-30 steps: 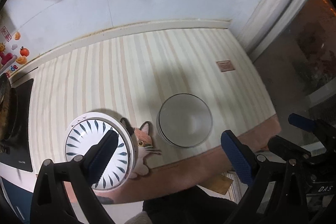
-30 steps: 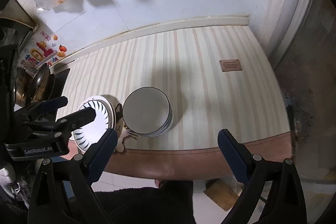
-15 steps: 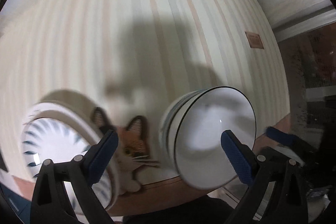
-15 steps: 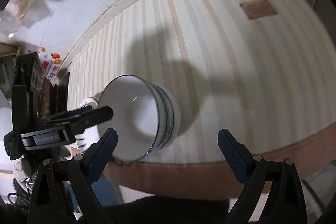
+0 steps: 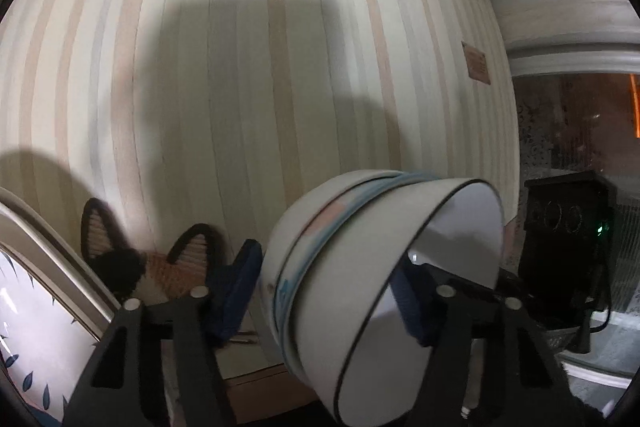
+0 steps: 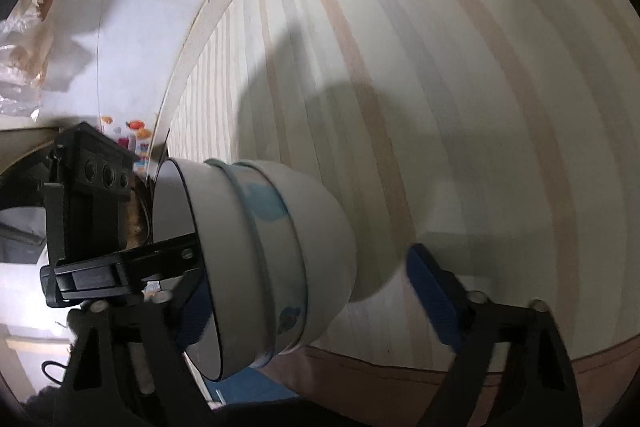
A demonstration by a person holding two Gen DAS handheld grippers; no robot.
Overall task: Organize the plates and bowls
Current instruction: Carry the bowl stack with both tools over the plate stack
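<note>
A stack of white bowls with blue bands [image 5: 340, 275] stands near the counter's front edge and also shows in the right wrist view [image 6: 272, 259]. My left gripper [image 5: 328, 287] straddles the stack's left wall, one finger outside, one inside the top bowl. My right gripper [image 6: 308, 291] straddles its right wall the same way. Both look wide apart around the rim; whether the pads press the wall I cannot tell. A blue-leaf patterned plate [image 5: 28, 323] sits at the left.
A cat-shaped mat [image 5: 140, 259] lies between plate and bowls on the striped counter [image 5: 240, 67]. The counter's wooden front edge [image 6: 440, 367] runs just below the bowls. A white wall [image 6: 132, 7] stands behind, with bags hanging at the left.
Both grippers have dropped from high above the counter down onto the bowl stack, one from each side, and each now has a finger inside the top bowl.
</note>
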